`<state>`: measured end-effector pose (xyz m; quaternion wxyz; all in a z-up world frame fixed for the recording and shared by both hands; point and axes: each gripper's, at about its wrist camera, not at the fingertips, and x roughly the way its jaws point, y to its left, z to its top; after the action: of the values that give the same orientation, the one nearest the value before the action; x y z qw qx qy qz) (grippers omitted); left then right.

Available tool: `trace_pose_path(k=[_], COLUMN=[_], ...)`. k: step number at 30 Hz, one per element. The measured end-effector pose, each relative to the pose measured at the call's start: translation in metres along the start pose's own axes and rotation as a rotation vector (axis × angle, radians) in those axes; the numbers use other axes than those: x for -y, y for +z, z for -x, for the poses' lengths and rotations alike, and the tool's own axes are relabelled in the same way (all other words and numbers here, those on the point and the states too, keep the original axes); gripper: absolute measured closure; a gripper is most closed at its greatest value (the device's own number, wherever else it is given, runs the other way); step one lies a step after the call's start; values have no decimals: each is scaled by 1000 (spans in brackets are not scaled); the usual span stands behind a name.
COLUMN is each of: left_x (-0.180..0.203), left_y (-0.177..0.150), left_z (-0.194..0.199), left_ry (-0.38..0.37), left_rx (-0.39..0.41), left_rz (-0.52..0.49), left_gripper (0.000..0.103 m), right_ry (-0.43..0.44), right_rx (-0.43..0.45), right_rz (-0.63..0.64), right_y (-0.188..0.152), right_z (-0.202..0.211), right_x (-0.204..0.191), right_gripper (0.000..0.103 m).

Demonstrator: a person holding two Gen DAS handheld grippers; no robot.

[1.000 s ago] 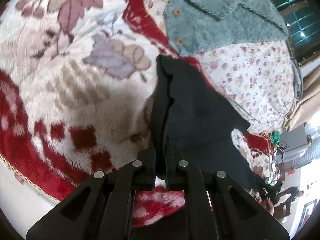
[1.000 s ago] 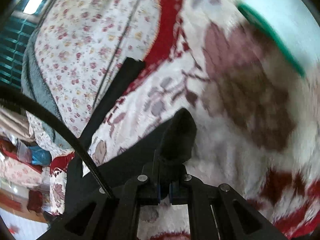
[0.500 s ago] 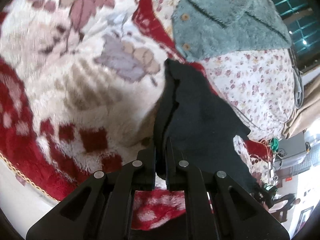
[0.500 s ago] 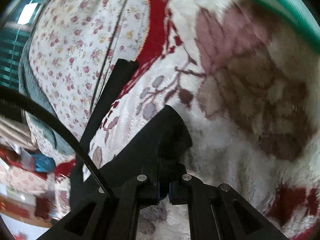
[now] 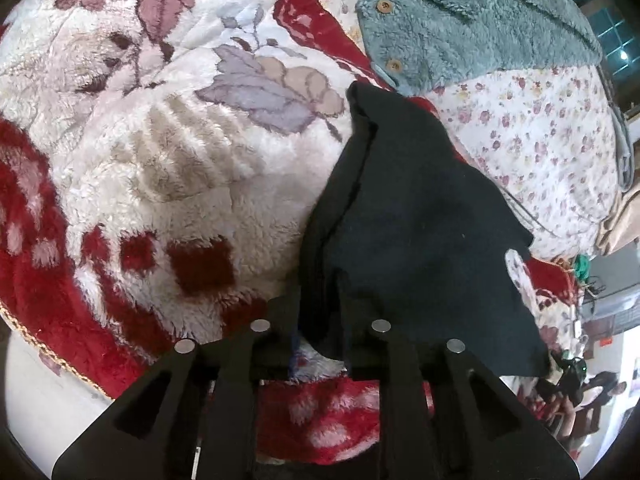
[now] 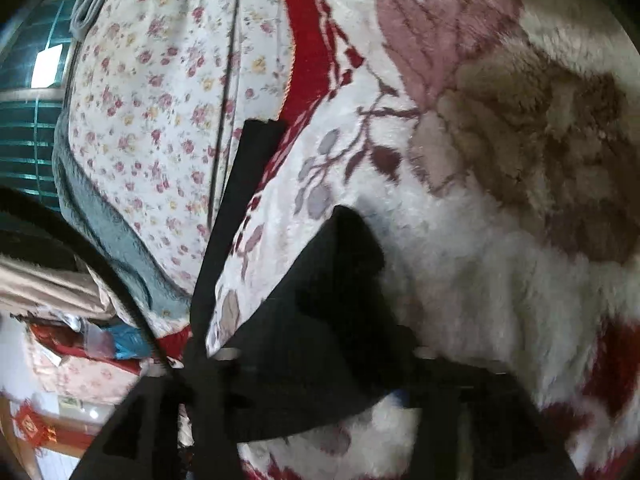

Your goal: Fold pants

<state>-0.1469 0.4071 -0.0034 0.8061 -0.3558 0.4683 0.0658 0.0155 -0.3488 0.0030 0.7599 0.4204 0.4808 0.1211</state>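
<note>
Both grippers, left and right, have their jaws apart over the black pants on the fuzzy blanket.

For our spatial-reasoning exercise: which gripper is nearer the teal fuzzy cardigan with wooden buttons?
Left, probably. The left gripper faces the teal fuzzy cardigan, which lies just past the far tip of the black pants. The right gripper has no cardigan in its view.
</note>
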Motion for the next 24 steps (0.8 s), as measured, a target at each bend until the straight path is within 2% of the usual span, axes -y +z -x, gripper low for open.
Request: trace_pose_path(k=[1, 5, 8, 11, 14, 18, 19, 21, 22, 24], left_x=[-2, -15, -31, -39, 2, 97, 129, 170, 196, 228], left_y=[1, 2, 6, 13, 26, 41, 45, 47, 46, 47], left_z=[1, 16, 38, 70, 87, 74, 61, 36, 12, -26], left_ry=[-8, -21, 35, 67, 33, -117, -171, -233, -265, -282], left_rx=[-5, 16, 89, 209, 291, 323, 312, 293, 261, 211], left_rz=[-1, 22, 67, 125, 59, -51, -61, -54, -50, -52], left_gripper=[86, 84, 52, 51, 51, 47, 47, 47, 47, 47], right_ry=[-10, -78, -151, -208, -224, -127, -108, -74, -60, -40], right_rx=[-3, 3, 43, 94, 122, 98, 86, 55, 39, 28], right_rz=[16, 82, 154, 235, 337, 384, 383, 336, 305, 230], right_y=[-4, -16, -18, -15, -1, 39, 47, 75, 89, 117], right_z=[5, 25, 45, 62, 66, 44, 37, 10, -6, -37], right_x=[-5, -17, -26, -43, -73, -116, -122, -131, -133, -130], right_gripper=[36, 35, 35, 35, 35, 35, 35, 35, 35, 35])
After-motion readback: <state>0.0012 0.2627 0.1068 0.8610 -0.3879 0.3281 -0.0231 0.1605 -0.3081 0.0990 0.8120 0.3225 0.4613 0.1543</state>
